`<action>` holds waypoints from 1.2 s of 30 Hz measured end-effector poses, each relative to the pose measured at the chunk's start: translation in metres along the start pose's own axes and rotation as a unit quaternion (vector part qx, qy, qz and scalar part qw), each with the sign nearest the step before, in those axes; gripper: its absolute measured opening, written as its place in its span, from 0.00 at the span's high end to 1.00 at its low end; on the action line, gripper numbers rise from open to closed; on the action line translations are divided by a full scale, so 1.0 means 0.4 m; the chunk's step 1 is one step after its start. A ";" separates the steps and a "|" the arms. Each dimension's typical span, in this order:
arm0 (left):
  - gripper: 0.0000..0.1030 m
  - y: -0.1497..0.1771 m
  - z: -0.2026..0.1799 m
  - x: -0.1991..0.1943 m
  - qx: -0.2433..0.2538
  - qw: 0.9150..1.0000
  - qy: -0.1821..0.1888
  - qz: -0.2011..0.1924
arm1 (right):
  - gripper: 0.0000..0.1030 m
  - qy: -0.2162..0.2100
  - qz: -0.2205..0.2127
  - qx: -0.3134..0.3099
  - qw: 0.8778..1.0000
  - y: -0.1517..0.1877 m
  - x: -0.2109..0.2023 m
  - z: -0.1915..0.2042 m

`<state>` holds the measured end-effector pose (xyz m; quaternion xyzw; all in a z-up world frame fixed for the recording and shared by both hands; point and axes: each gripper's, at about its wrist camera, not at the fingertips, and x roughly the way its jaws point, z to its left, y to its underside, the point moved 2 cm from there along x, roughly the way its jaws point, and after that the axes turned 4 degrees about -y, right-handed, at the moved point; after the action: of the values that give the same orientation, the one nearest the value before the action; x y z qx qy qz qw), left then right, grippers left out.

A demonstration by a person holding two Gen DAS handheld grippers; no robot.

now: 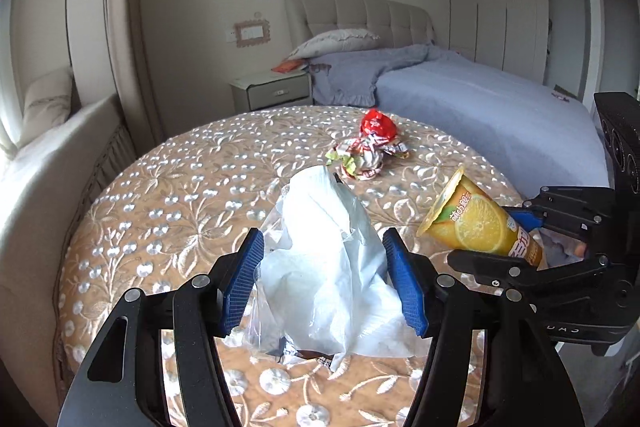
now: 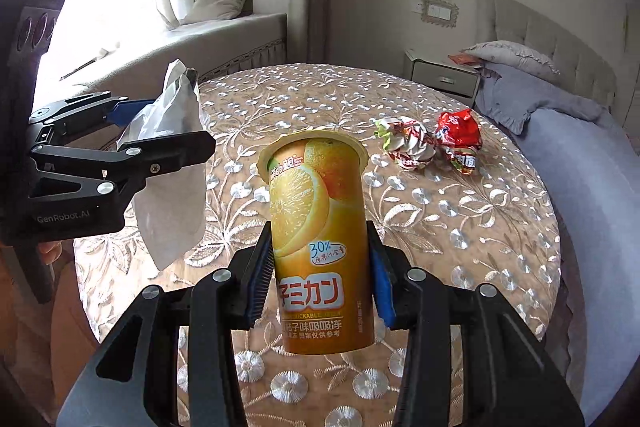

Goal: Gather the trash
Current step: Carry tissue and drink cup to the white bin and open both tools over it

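My left gripper (image 1: 324,275) holds a translucent white plastic bag (image 1: 324,267) between its blue pads above the round table; the bag (image 2: 168,163) hangs from it in the right wrist view. My right gripper (image 2: 320,271) is shut on an orange jelly cup (image 2: 318,247), lifted off the table, its rim pointing away from me. In the left wrist view the cup (image 1: 480,223) is to the right of the bag, tilted with its rim toward it. A crumpled white wrapper (image 1: 360,159) and a red wrapper (image 1: 378,125) lie on the far side of the table.
The round table has a beige embroidered cloth (image 1: 168,195). A bed with a lilac cover (image 1: 500,119) stands right behind it, a nightstand (image 1: 272,91) by the headboard, and a window seat (image 2: 224,39) to the left.
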<state>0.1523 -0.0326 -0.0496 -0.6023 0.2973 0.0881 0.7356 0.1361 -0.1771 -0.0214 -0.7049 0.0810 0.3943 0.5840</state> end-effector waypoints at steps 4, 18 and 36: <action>0.41 0.025 -0.107 -0.030 0.020 0.999 0.031 -0.002 | 0.57 0.028 -0.004 0.025 0.999 0.076 -0.083 -0.043; 0.41 0.073 -0.450 -0.041 0.094 0.985 0.141 0.006 | 0.57 0.112 -0.010 0.136 0.984 0.327 -0.301 -0.195; 0.41 0.188 -0.774 0.072 0.175 0.954 0.229 0.080 | 0.57 0.184 0.036 0.236 0.954 0.591 -0.386 -0.343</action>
<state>0.0362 -0.3103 -0.1582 -0.4424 0.5156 -0.0470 0.7323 -0.0410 -0.4246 -0.0995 -0.6037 0.3026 0.2483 0.6945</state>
